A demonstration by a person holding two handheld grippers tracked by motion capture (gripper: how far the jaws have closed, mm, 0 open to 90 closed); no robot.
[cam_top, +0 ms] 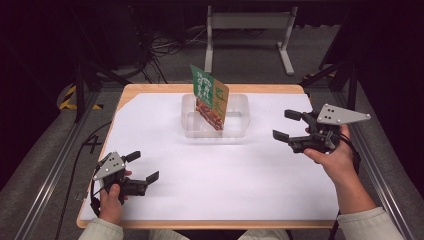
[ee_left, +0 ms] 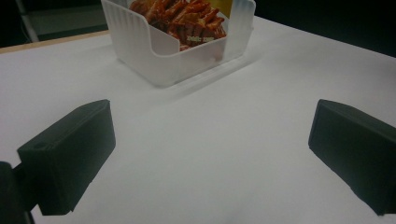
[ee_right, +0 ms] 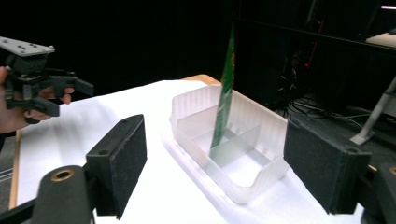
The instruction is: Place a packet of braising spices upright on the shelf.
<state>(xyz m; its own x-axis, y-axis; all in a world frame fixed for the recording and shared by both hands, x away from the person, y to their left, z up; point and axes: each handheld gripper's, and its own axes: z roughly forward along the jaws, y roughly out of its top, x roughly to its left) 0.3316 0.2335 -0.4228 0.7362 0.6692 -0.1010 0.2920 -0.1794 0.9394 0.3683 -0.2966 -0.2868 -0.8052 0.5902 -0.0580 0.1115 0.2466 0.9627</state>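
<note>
Edge-on, my right gripper view shows the snack packet [ee_right: 224, 93] standing at the divider [ee_right: 238, 142] of the clear bin [ee_right: 261, 175], unseen from above. Both my left gripper [cam_top: 141, 166] and right gripper [cam_top: 289, 125] gape empty, well short of it.

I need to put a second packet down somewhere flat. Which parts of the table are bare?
The white sheet is bare between the left gripper and right gripper, in front of the clear bin. Strips left and right of the bin are free too. Only the bin is occupied: the snack packet stands in it.
</note>
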